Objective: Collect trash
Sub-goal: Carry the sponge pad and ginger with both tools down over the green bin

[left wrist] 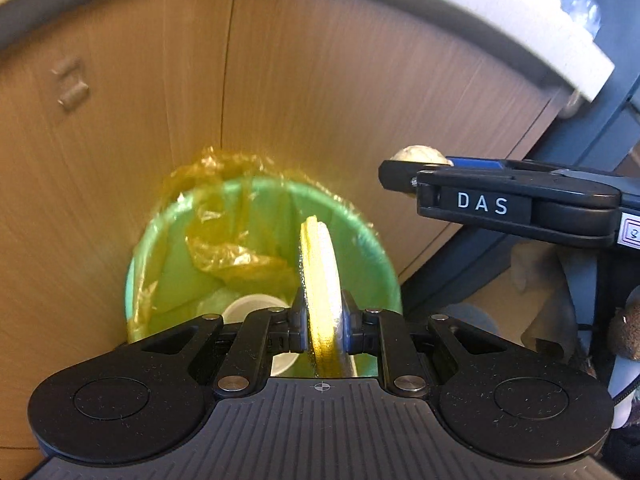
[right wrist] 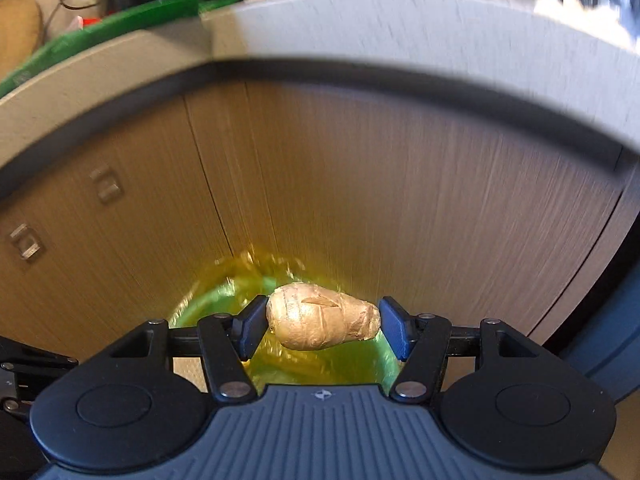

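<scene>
A green waste bin [left wrist: 152,240] lined with a yellow plastic bag [left wrist: 236,258] stands on the floor against a wooden cabinet. My left gripper [left wrist: 323,320] is shut on a flat yellow and silver packet [left wrist: 320,264], held on edge above the bin's mouth. A white cup [left wrist: 250,306] lies inside the bin. My right gripper [right wrist: 322,322] is shut on a brown taped paper lump [right wrist: 320,320], held endwise between the blue pads over the bin [right wrist: 208,304]. In the left wrist view the right gripper [left wrist: 416,178] hangs at the right, the lump [left wrist: 418,154] peeking behind it.
Wooden cabinet doors [right wrist: 360,200] with small metal handles [right wrist: 106,184] rise behind the bin. A pale countertop edge [right wrist: 360,36] overhangs them. A dark grey frame [left wrist: 592,128] and brown clutter [left wrist: 628,332] stand at the right.
</scene>
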A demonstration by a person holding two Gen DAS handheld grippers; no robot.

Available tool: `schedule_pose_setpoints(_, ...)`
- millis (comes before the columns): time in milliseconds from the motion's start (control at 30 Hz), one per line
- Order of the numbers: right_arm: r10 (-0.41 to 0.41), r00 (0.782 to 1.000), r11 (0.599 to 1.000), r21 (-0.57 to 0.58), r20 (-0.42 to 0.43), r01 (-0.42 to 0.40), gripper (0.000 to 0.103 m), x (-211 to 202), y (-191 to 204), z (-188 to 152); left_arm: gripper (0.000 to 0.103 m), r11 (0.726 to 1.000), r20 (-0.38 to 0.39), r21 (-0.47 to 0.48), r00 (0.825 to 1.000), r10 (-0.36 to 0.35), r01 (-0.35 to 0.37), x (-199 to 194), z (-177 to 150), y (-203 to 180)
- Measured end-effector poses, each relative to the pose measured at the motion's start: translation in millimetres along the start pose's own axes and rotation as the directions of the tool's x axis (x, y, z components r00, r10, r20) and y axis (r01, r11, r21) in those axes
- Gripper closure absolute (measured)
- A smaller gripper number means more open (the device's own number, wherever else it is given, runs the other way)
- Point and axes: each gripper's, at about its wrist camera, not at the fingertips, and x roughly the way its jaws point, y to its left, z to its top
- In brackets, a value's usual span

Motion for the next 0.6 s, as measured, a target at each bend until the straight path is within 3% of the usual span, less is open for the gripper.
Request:
schedule_pose_setpoints(133,0.027,0.998,0.999,0.044,-0.048,-0.025,0.042,24,-14,-8,0.084,0.999,-0.051,-0.041,0.998,0.020,-0.022,31,2,14)
schedule_pose_setpoints(333,0.086,0.989,0.991,0.114,-0.119,-0.073,0.042,49,-31,-8,0.084,0.959,-0.159,-0.267,0.986,0.057,-0.098,107,-12,70)
schedule_pose_setpoints(367,0.091,0.988,0.990,0.114,-0.124,-0.077,0.042,50,-32,-8,0.084,0.950,-0.161,-0.303,0.986,0.031,-0.080,117,-15,77)
schedule_pose_setpoints(467,0.103,0.985,0.990,0.107,-0.138,-0.088,0.042,56,-30,-10,0.081,0.911,-0.129,-0.407,0.984,-0.127,0.064,146,-23,93)
schedule_pose_setpoints(500,0.103,0.985,0.991,0.105,-0.140,-0.089,0.042,56,-30,-11,0.081,0.907,-0.138,-0.417,0.981,-0.134,0.065,154,-25,96)
schedule_pose_setpoints(600,0.097,0.985,0.991,0.102,-0.143,-0.082,0.042,56,-30,-10,0.080,0.924,-0.177,-0.383,0.982,-0.059,-0.014,169,-30,97)
